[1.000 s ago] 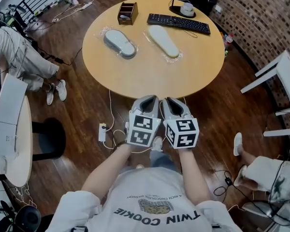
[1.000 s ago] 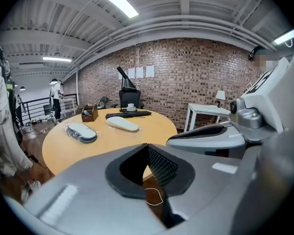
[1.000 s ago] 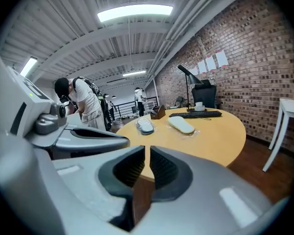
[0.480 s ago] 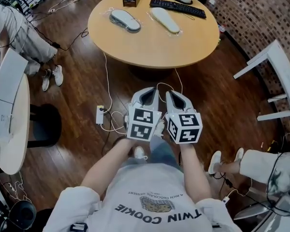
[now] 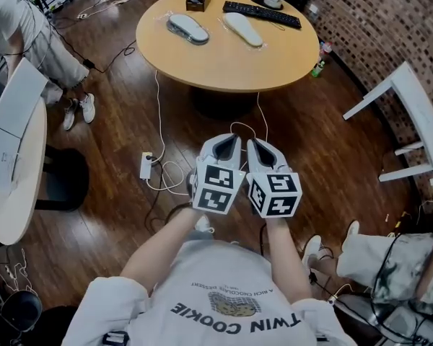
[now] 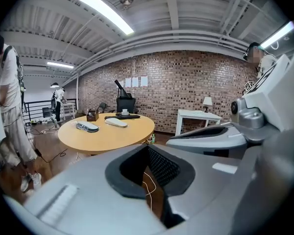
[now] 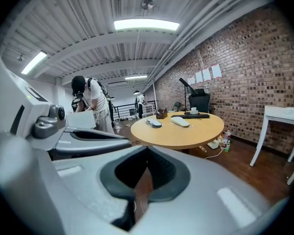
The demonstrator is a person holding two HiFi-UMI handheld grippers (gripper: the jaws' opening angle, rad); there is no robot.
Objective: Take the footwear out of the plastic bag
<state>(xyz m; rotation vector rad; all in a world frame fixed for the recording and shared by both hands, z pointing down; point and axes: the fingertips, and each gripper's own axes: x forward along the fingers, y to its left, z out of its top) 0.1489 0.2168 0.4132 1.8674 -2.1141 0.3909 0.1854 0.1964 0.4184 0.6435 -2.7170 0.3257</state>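
Left gripper [image 5: 226, 141] and right gripper [image 5: 262, 146] are backing away from the table [image 5: 274, 56], claws closed and empty. The grey slipper [image 5: 188, 29] and white slipper [image 5: 243, 29] are lying there amid clear plastic [image 5: 167, 20]. Any grasp means stepping closer.

I held both arms out ahead of my chest, left forearm [image 5: 161, 249] and right forearm [image 5: 284, 262] bare and running nearly parallel, wrists straight. My left gripper [image 5: 227, 140] and right gripper [image 5: 257, 145] sat close beside each other, pointing forward and a little downward. Each had its jaws closed together at the tips, with nothing caught between them. The marker cubes [image 5: 218, 188] behind the jaws faced up toward me.
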